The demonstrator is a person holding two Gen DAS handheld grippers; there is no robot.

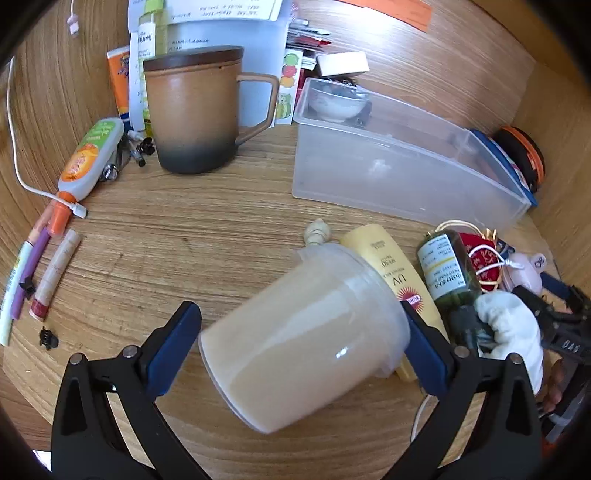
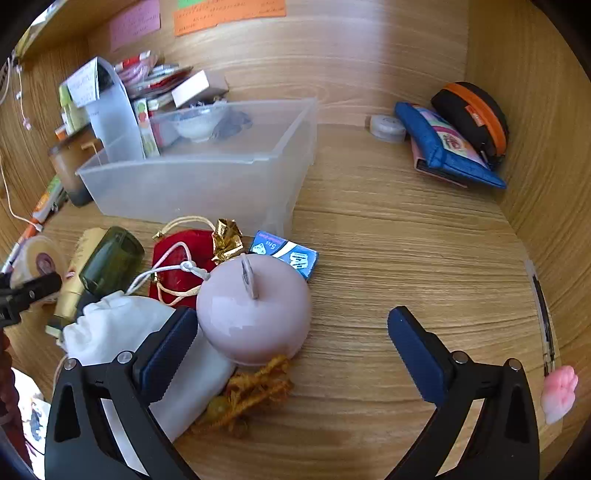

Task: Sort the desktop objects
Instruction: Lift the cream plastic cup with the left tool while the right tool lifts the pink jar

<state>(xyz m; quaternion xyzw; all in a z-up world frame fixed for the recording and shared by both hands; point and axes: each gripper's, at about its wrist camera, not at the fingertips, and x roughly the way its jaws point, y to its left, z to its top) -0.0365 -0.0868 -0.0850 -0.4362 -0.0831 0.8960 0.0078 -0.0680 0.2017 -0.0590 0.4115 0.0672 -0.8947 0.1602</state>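
A wood-grain desk (image 1: 184, 229) carries a lidded brown mug (image 1: 195, 114) at eleven o'clock, a clear plastic bin (image 1: 399, 162) at one, and pens (image 1: 55, 273) at nine.

1. The yellow sunscreen tube (image 1: 397, 273) lies partly behind the translucent plastic cup (image 1: 306, 332).
2. The small bowl (image 1: 338, 105) shows only as a blur through the wall of the clear plastic bin (image 1: 406, 173).
3. Print on the stacked papers (image 1: 221, 14) is too small to read.
4. The pink squishy toy (image 2: 559, 391) is cut off by the picture's dark rim.
5. The white cloth pouch (image 2: 122, 332) runs under the right gripper's near finger (image 2: 166, 354).
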